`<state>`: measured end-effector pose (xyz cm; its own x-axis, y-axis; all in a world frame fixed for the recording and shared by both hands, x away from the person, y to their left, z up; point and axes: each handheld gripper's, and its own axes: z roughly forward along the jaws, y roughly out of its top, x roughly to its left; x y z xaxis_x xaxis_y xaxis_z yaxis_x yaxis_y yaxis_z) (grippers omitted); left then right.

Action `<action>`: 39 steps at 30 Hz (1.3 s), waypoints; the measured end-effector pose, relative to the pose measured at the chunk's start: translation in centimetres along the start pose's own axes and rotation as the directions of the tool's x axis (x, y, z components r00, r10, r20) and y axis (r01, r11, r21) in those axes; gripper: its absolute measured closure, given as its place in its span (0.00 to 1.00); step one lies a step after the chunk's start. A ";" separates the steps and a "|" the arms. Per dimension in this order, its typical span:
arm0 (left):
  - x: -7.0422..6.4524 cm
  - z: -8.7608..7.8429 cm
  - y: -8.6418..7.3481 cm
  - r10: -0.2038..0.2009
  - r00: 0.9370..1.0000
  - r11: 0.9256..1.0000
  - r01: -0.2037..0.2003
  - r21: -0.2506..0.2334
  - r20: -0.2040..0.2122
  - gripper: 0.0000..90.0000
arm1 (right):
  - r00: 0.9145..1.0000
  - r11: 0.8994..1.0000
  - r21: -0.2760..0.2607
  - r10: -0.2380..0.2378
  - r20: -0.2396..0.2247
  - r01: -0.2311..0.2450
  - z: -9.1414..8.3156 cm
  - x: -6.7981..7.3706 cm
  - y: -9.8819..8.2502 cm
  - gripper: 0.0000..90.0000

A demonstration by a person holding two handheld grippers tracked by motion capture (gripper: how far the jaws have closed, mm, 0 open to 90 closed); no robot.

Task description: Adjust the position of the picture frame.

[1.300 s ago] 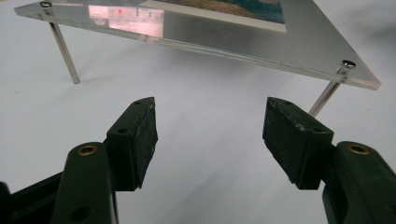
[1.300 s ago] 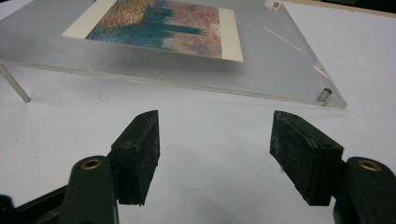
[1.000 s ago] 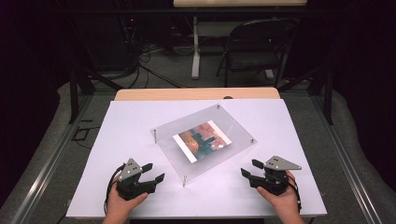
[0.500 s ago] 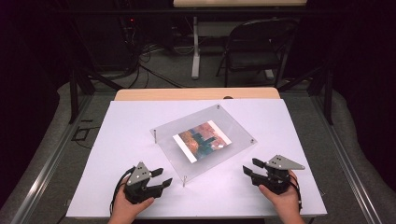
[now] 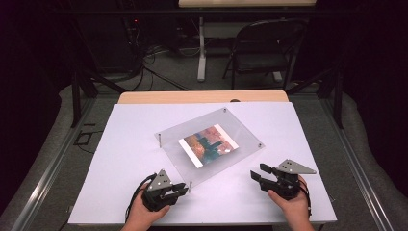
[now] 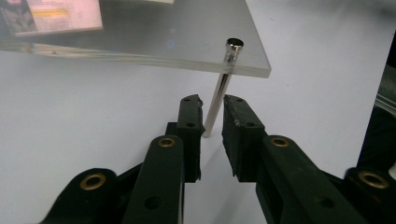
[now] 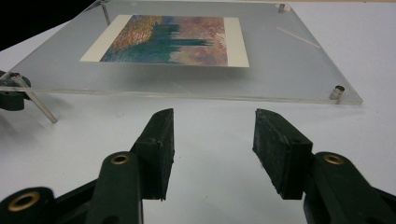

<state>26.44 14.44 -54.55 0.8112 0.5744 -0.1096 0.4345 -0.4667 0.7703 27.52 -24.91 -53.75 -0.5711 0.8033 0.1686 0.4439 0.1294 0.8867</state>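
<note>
— Where was the frame (image 5: 210,145) at that moment?

— It lay near the middle of the white table (image 5: 120,144), a clear plate with a colourful picture (image 5: 208,145) sandwiched in it, raised off the surface on thin metal legs (one at each corner). It sat turned at an angle to the table's edges.

— And the left gripper (image 5: 179,189)?

— It was at the frame's near corner, down at the front-left of the table. In the left gripper view its jaws stood on either side of the metal leg (image 6: 218,96) under that corner. They had just been closing, and only a narrow gap was left. The leg sat between the pads close to the left one; I could not tell whether either pad pressed on it.

— What about the right gripper (image 5: 258,173)?

— It was held low over the table by the frame's right edge, well apart from the left one. Its jaws stood moderately wide with nothing between them, pointing towards the frame's side (image 7: 196,91).
</note>
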 end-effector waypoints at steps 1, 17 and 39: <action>0.0 0.2 0.1 0.002 1.000 1.000 -0.002 0.005 -0.001 0.88 | 1.000 1.000 0.000 0.002 0.000 -0.002 0.0 0.0 0.0 0.54; -0.3 1.2 0.2 0.023 1.000 0.999 -0.022 0.034 -0.014 0.94 | 0.999 0.999 -0.005 0.037 -0.006 -0.038 0.0 -0.3 -0.1 0.54; -2.1 5.2 3.6 0.010 0.998 1.000 -0.010 0.002 0.060 0.94 | 0.997 0.997 -0.005 0.077 0.000 -0.077 -0.2 -0.7 -0.2 0.54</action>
<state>28.36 8.03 -54.80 0.8373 0.5286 -0.1393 0.4270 -0.4734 0.7704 27.72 -25.64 -54.02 -0.5355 0.8107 0.2367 0.4834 0.0645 0.8730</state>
